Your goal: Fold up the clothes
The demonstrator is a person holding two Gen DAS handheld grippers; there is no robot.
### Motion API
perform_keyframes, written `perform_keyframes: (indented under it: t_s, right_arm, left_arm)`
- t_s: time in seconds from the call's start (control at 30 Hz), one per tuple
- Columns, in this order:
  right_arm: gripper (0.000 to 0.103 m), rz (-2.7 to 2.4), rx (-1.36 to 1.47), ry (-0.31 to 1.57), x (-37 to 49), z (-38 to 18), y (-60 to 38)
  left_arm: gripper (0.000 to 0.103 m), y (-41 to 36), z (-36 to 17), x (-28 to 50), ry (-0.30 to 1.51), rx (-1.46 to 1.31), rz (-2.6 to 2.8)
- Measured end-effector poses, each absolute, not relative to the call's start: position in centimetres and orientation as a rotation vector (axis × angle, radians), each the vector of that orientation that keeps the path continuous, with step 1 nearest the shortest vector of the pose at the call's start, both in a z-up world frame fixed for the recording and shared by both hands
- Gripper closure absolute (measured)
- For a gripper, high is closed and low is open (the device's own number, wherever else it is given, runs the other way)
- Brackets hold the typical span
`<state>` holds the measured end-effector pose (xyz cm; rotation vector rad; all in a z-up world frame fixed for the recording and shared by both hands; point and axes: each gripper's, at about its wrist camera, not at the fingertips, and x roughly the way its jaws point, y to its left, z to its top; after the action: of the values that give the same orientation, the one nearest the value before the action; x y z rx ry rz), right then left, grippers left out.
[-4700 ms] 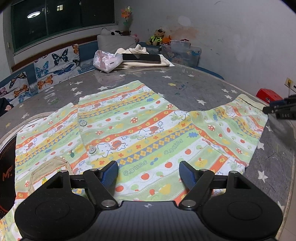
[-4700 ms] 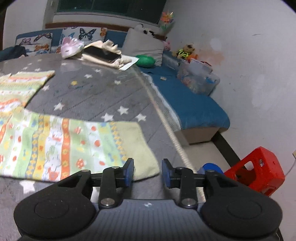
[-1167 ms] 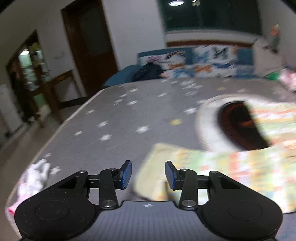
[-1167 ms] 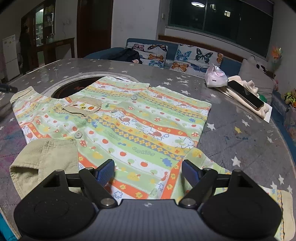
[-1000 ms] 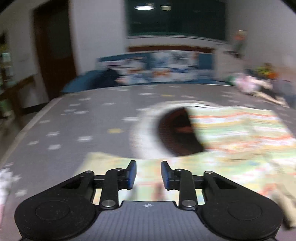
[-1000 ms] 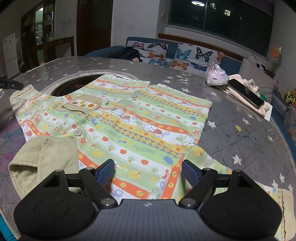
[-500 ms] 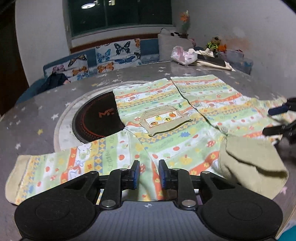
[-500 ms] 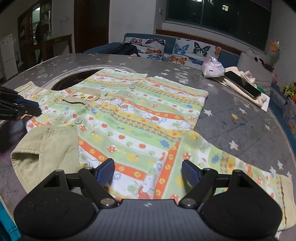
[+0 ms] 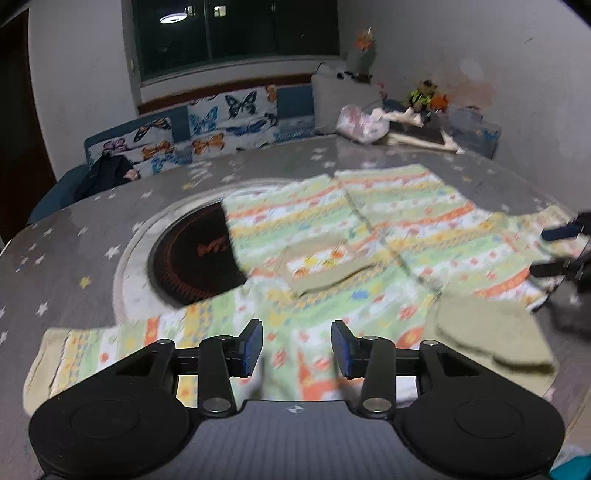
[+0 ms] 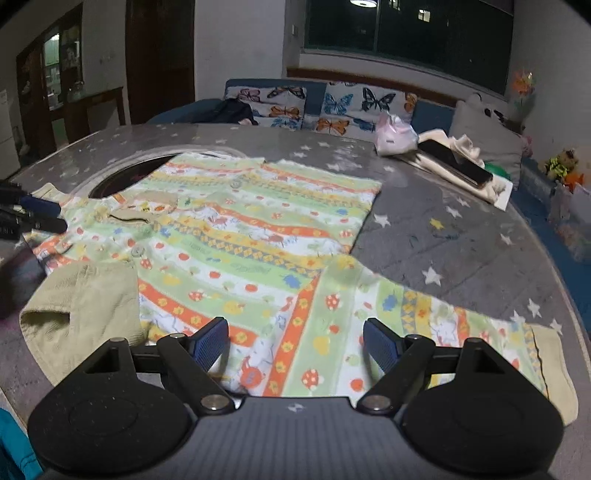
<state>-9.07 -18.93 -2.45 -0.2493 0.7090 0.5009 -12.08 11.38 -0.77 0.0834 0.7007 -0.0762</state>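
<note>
While the shirt (image 10: 258,236) lies flat, both grippers (image 9: 296,347) (image 10: 295,341) hover agape.

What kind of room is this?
Probably a home living room: a butterfly-print sofa under a dark window, stuffed toys in the corner, and a child's shirt on a star-patterned table.

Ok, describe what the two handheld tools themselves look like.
Both match: the left tool and right tool have matte black bodies with two round discs, black linkage arms with silver pivot screws, and blue ribbed pads on the fingers. A small emblem marks each ridged centre. No cables or sleeves show.
</note>
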Motion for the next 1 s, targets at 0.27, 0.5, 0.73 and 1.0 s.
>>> perform_keyframes:
  t_s: [0.27, 0.5, 0.73, 1.0]
  right_arm:
    - [0.021, 0.479, -0.246, 0.698, -8.9, -2.1, -19.3]
    - [0.038, 0.504, -0.187, 0.695, -5.4, -2.0, -18.7]
    - [0.045, 0.543, -0.155, 0.708, -2.7, -2.7, -17.6]
    - [0.048, 0.518, -0.098, 0.718, -3.5, -2.6, -19.5]
  left_arm:
    - [0.058, 7.3, -0.1, -9.9, 0.681, 0.078, -0.193]
    - [0.058, 3.0, -1.3, -8.1, 0.699, 0.102, -0.291]
    - [0.057, 1.3, -3.2, -7.7, 0.741, 0.151, -0.312]
    - [0.050, 1.6, -3.5, -7.3, 0.754, 0.141, -0.316]
